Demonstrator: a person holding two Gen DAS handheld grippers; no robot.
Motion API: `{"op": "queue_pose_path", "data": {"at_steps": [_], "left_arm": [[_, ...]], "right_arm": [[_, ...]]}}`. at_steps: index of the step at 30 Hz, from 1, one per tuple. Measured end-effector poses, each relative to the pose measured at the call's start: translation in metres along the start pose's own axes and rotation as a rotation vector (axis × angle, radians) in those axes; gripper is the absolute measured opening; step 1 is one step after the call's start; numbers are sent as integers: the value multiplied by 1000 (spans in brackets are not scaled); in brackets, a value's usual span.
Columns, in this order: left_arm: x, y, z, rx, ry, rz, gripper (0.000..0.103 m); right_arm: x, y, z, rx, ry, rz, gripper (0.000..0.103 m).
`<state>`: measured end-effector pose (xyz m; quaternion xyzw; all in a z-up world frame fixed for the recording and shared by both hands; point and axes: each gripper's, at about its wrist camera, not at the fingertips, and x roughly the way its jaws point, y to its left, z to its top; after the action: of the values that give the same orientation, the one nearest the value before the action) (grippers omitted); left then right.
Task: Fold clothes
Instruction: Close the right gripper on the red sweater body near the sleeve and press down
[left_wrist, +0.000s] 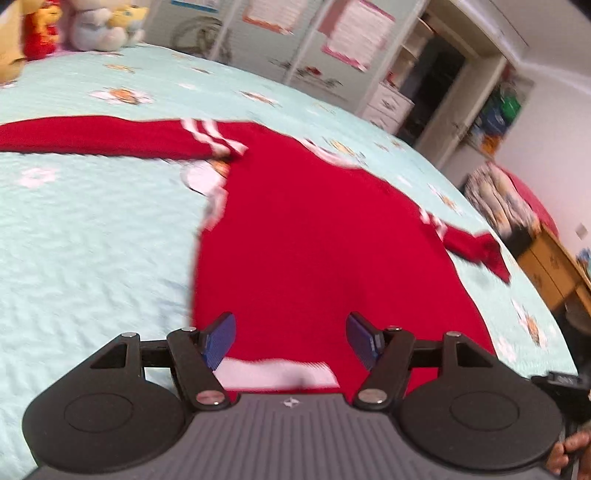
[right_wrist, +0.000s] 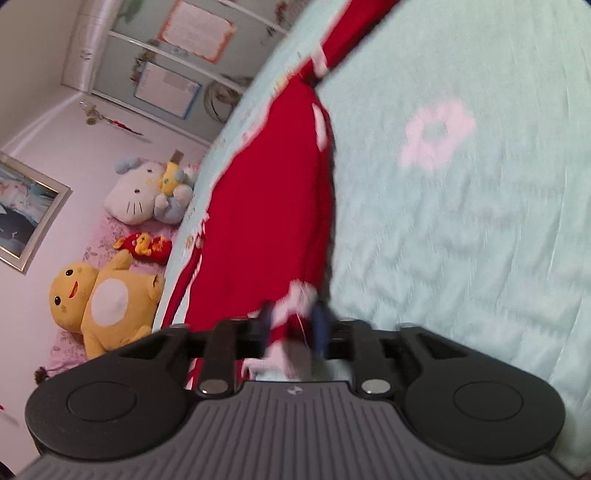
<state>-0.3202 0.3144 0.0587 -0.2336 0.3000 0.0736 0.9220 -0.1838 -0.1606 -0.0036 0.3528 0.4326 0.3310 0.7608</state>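
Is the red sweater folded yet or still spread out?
Mostly spread: the red sweater lies flat on the bed, both sleeves extended.

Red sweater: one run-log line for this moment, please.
red sweater flat on bed | left claw open over hem | right claw shut on striped edge
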Motion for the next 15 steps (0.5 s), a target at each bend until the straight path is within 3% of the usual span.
{"op": "queue_pose_path", "data": {"at_steps": [2,8,12,13,15], "left_arm": [[-2,10,7,-27,-22,17,71],[30,33,36,-89,-68,80,71],[59,47,51,-122,-37,93,71],[65,49,53,-130,-28,91,70],[71,54,53,-148,-25,97,67]], "right_arm": [[5,3,11,-25,-38,-9,52],[51,-2,60,-13,-74,-29,52],[78,-5,89,-13,-87,-15,51],[81,-7,92,-7,-88,-14,50],[86,-10,98,5,-91,-13,32]]}}
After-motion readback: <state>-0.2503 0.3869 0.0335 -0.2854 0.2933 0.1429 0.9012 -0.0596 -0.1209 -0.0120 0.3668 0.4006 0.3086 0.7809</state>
